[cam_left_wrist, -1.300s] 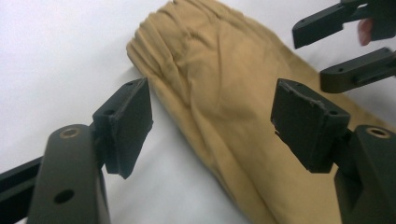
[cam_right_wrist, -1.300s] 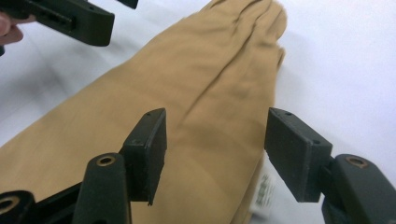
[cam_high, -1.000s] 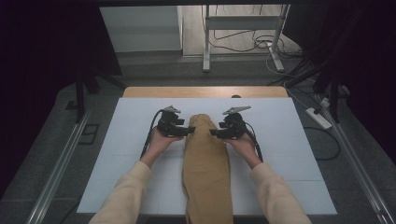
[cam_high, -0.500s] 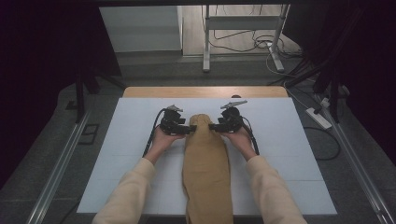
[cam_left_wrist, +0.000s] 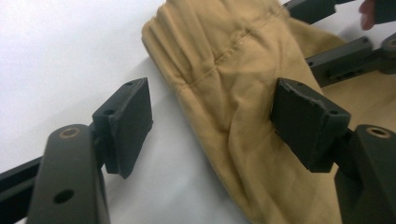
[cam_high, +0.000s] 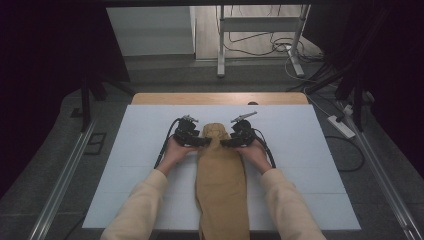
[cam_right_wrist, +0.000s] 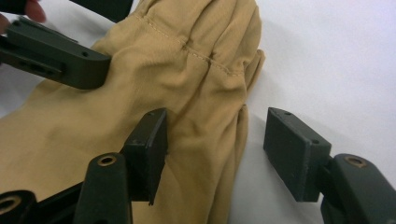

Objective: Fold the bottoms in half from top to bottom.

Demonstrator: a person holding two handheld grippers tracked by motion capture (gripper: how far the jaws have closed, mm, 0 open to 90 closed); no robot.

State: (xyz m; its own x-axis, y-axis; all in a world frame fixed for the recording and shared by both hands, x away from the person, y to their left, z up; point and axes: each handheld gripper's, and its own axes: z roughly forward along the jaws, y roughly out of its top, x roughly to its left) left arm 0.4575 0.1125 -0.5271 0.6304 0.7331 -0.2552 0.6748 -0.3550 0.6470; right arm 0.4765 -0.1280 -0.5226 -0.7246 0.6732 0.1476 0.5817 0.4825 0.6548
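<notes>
Basically just starting: both tools, left tool (cam_high: 204, 142) and right tool (cam_high: 225, 142), gape open astride the tan garment's (cam_high: 221, 182) gathered end on the white bench (cam_high: 125, 165), nothing gripped yet.

The high view is dimly lit: the surroundings are lost in darkness, while the white table top (cam_high: 150, 150) is evenly and softly lit from above. Detail there is grainy and soft. Both gripper views are brighter; near jaws are blurred, and soft shadows are cast beneath the tan garment (cam_left_wrist: 243, 93).
</notes>
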